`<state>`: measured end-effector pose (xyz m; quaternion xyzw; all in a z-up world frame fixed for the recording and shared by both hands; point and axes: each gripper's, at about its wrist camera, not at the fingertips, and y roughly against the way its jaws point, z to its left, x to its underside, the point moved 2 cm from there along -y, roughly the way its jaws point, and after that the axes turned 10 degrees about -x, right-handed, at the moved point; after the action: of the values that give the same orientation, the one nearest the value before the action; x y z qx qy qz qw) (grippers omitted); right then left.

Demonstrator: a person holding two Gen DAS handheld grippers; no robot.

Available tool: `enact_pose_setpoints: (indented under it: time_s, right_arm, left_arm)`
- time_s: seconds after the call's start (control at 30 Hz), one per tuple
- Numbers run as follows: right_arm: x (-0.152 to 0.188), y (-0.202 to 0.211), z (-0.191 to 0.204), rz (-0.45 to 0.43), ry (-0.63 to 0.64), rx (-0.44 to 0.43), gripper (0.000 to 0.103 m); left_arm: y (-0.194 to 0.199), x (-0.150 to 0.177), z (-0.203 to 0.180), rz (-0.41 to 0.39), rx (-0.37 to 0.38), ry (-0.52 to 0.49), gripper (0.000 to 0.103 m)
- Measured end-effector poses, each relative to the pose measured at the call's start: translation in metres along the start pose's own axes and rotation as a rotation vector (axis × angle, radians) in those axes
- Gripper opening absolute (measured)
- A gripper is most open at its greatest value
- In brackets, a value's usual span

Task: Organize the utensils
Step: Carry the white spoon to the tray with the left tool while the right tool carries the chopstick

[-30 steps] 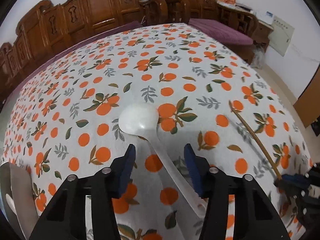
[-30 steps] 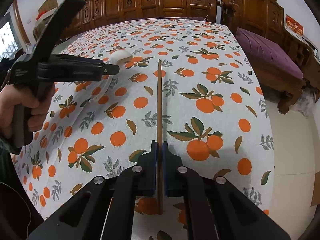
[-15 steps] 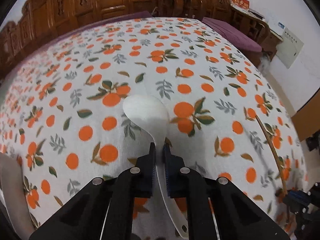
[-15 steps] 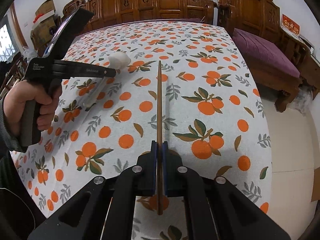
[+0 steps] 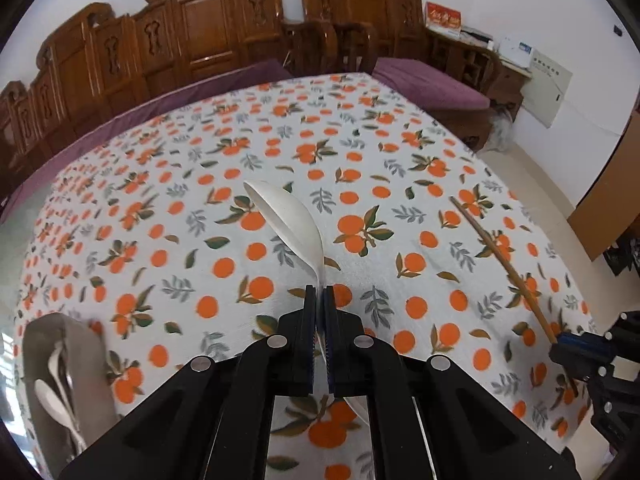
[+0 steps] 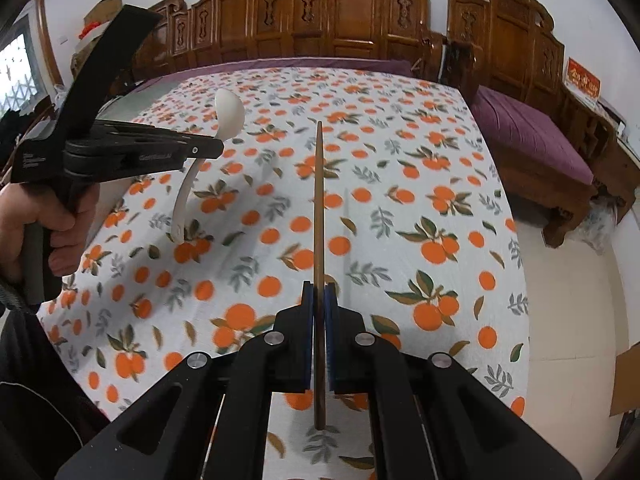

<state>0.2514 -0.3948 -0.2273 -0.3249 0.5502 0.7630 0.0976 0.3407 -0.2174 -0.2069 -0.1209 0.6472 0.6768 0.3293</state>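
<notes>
1. Left gripper [image 5: 319, 292] clamped on the handle of a white spoon [image 5: 288, 216], jaws pressed together around it; bowl raised ahead of the fingers, clear of the orange-print tablecloth [image 5: 200, 208].
2. From the right wrist view, same white spoon [image 6: 229, 114] seen hanging in the left gripper [image 6: 216, 148], bowl up and handle end pointing down, above the cloth and not touching it.
3. Right gripper [image 6: 319, 292] closed on a wooden chopstick [image 6: 319, 200], stick running straight forward between the blue pads, its rear end poking out behind the jaws.
4. In the left wrist view, chopstick [image 5: 500, 256] slanting over the cloth's right side, held at its near end by the right gripper [image 5: 560, 346].
5. Grey container [image 5: 76, 360] at the near left edge of the table, holding another white spoon [image 5: 52, 396].
6. Carved wooden furniture [image 6: 360, 12] and a purple cushion [image 6: 528, 128] beyond the table.
</notes>
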Motion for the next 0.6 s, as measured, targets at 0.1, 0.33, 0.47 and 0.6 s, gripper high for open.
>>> enact_pose_setpoints:
  time_s: [0.1, 0.33, 0.47, 0.6]
  right_arm:
    - [-0.006, 0.005, 0.012, -0.012, 0.012, 0.0, 0.006]
    - [-0.02, 0.001, 0.046, -0.017, 0.059, -0.012, 0.006]
    - [-0.031, -0.005, 0.067, -0.022, 0.086, -0.025, 0.006]
    - [-0.039, -0.011, 0.087, -0.029, 0.104, -0.043, 0.006]
  left_arm:
    - [0.017, 0.003, 0.01, -0.02, 0.0, -0.006, 0.003]
    - [0.048, 0.013, 0.042, -0.055, -0.013, -0.007, 0.003]
    - [0.061, 0.021, 0.065, -0.066, -0.026, 0.0, 0.003]
    - [0.07, 0.03, 0.091, -0.065, -0.047, 0.007, 0.003]
